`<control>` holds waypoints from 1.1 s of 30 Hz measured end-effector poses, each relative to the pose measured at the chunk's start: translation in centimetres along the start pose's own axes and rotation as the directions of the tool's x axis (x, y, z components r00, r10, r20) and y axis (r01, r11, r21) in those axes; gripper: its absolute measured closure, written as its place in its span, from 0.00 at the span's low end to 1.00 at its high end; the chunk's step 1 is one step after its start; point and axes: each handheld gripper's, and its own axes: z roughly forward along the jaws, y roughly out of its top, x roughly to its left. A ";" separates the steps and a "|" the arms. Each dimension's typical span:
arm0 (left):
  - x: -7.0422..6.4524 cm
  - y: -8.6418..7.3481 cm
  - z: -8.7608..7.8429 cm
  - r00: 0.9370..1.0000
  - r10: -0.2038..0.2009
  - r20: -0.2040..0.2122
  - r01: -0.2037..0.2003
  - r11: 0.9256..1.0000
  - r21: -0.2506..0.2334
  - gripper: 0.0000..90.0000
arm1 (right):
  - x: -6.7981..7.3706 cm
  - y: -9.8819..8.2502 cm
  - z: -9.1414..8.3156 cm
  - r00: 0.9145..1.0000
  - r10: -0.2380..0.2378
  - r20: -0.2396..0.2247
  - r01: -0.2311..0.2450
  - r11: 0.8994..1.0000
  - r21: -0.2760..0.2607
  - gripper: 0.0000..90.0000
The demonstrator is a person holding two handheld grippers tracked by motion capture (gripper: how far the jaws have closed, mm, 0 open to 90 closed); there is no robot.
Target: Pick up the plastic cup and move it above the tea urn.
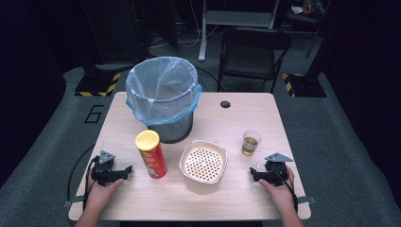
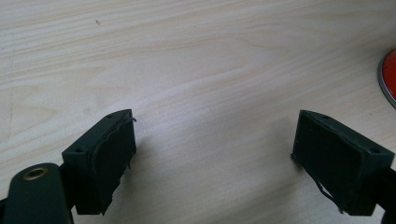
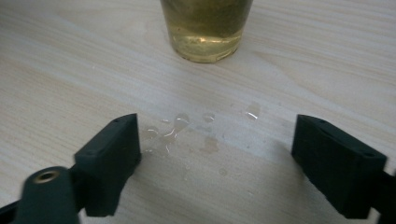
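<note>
So both sets of jaws are standing wide apart right now with nothing between them. The left gripper is resting low on the bench, its jaws pointing toward the chip can, which is sitting just beside it; in the left gripper view a sliver of the can's red base is peeking in at the right edge. The right gripper is sitting on the other side, and in the right gripper view the jaws are facing the plastic cup straight ahead, near but not touching.

Progress-wise, I'd say nothing is really getting done yet. The can is standing upright with its yellow lid on, the cup is holding amber liquid, and neither is being touched. If this is a clear-the-bench job, pretty much all of it is left. There are already a few droplets lying on the wood between the right jaws and the cup, so a bit of mess is waiting too.

Materials: the jaws are looking like matte black blocks with flat pads. The cup is clear and thin, slightly tapered. The can is a tall glossy cylinder. Between the two is sitting a cream rounded-square container with a perforated top, and behind that a dark bin lined with a crinkly pale blue bag. The bench is light wood grain, smooth.
</note>
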 end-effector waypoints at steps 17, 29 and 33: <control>0.0 0.0 0.1 1.000 0.000 0.000 0.000 1.000 -0.001 0.14 | 0.1 4.8 -1.0 0.998 -0.044 -0.033 0.042 0.997 -0.059 0.17; 0.0 0.0 0.1 1.000 0.000 -0.001 0.000 1.000 -0.003 0.14 | 0.0 7.8 0.7 0.997 -0.059 -0.050 0.056 0.996 -0.070 0.16; 0.0 0.1 0.0 1.000 0.004 -0.003 -0.004 1.000 -0.002 0.14 | -0.1 8.4 1.4 0.997 -0.055 -0.063 0.051 0.996 -0.069 0.16</control>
